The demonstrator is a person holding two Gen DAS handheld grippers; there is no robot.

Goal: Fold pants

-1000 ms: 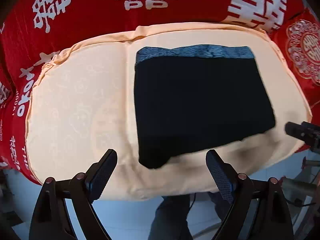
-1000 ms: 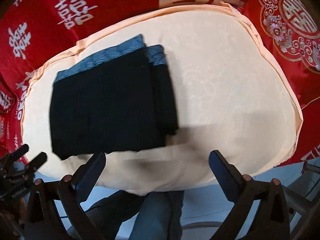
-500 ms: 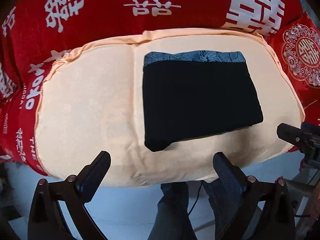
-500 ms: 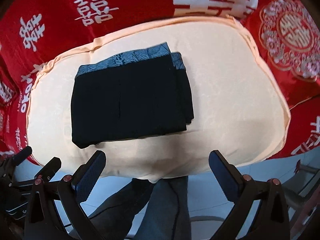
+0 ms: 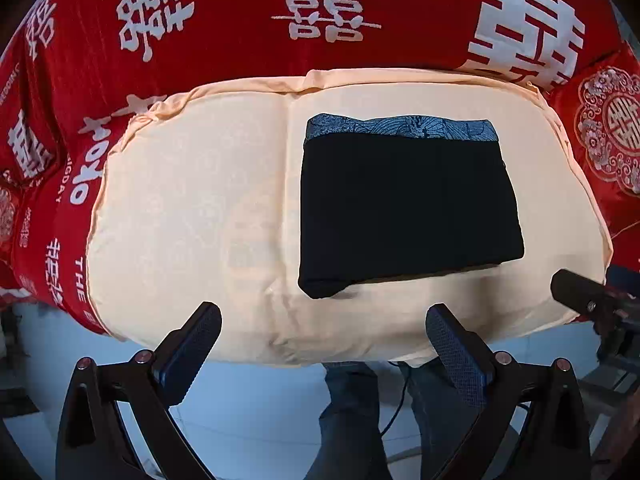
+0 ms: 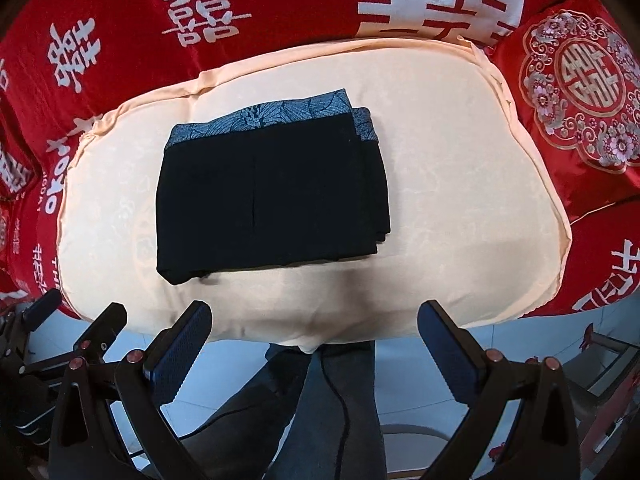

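One pair of black pants (image 5: 408, 204) lies folded into a compact rectangle on a single peach cushion (image 5: 180, 220), which rests on a red bedspread (image 5: 240, 12) printed with white double-happiness characters. The pants sit a little toward the cushion's far edge and clear of all four edges; in the left wrist view they lie toward the cushion's right half, in the right wrist view (image 6: 268, 192) left of its middle. One blue patterned waistband (image 6: 260, 118) runs along the far side of the fold, and at the right end a second layer of the same band shows just beneath it. The stacked layers are stepped along the right side of the fold.

There are two grippers, both off the near edge of the cushion and touching no cloth. The left gripper (image 5: 324, 328) has its two fingers spread wide with nothing between them. The right gripper (image 6: 314, 324) is likewise wide apart and holds nothing. Each appears at the margin of the other's view.

One red embroidered pillow (image 6: 576, 92) lies beside the cushion's far right corner. Below the cushion's near edge are the person's legs (image 6: 320, 412) in dark trousers and a pale tiled floor (image 5: 260, 412).
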